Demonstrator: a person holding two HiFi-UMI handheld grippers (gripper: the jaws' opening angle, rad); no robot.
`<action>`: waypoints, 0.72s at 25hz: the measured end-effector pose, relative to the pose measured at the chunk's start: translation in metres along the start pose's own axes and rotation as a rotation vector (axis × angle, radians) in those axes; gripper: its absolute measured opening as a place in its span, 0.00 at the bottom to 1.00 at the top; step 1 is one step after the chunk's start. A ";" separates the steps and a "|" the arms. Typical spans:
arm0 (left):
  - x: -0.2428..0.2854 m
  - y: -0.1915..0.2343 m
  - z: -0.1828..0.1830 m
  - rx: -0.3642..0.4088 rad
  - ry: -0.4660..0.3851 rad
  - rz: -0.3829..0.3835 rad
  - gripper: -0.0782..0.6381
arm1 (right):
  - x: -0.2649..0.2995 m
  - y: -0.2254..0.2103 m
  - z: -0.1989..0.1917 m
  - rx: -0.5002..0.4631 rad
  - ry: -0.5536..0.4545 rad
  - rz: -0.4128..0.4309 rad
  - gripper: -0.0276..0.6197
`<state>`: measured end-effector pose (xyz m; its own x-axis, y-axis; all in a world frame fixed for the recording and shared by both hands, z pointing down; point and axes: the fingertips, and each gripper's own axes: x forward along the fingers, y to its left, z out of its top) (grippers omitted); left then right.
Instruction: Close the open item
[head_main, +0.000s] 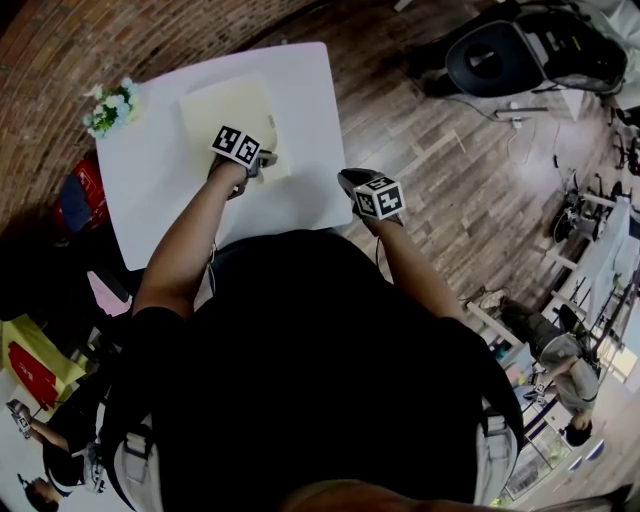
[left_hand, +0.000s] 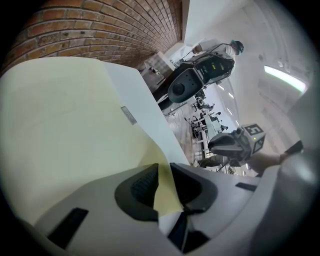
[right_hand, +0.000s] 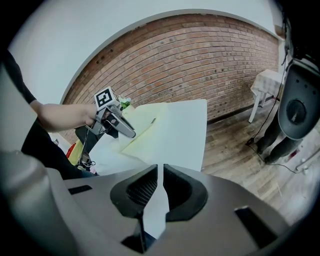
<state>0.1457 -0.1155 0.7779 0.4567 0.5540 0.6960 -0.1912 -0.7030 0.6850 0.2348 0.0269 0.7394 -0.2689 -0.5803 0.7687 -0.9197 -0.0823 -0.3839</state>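
Note:
A pale yellow folder (head_main: 235, 110) lies flat on the white table (head_main: 160, 190), towards its far side. My left gripper (head_main: 264, 160) sits at the folder's near right corner. In the left gripper view the yellow cover (left_hand: 65, 130) fills the left, and its corner shows in the gap of my left gripper (left_hand: 162, 172), whose jaws stand a little apart without pressing on it. My right gripper (head_main: 345, 178) hovers at the table's near right corner, away from the folder. Its own view shows my right gripper (right_hand: 160, 172) with only a thin slit and nothing in it.
A small pot of white flowers (head_main: 108, 108) stands on the table's far left corner. A brick wall runs behind the table. A dark exercise machine (head_main: 500, 50) stands on the wooden floor to the right. A red object (head_main: 85, 190) sits left of the table.

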 end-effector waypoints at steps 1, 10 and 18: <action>0.001 0.000 0.000 -0.002 0.003 -0.001 0.22 | 0.000 0.000 0.000 0.000 0.001 0.000 0.12; 0.008 0.002 0.000 -0.017 0.023 -0.005 0.23 | -0.004 0.000 -0.004 0.001 -0.002 0.000 0.12; 0.005 -0.005 0.002 -0.012 0.024 -0.009 0.27 | -0.005 -0.001 -0.008 0.019 -0.007 0.002 0.12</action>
<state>0.1505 -0.1105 0.7776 0.4379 0.5706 0.6947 -0.1976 -0.6928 0.6936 0.2347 0.0365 0.7400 -0.2687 -0.5857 0.7647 -0.9136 -0.0966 -0.3951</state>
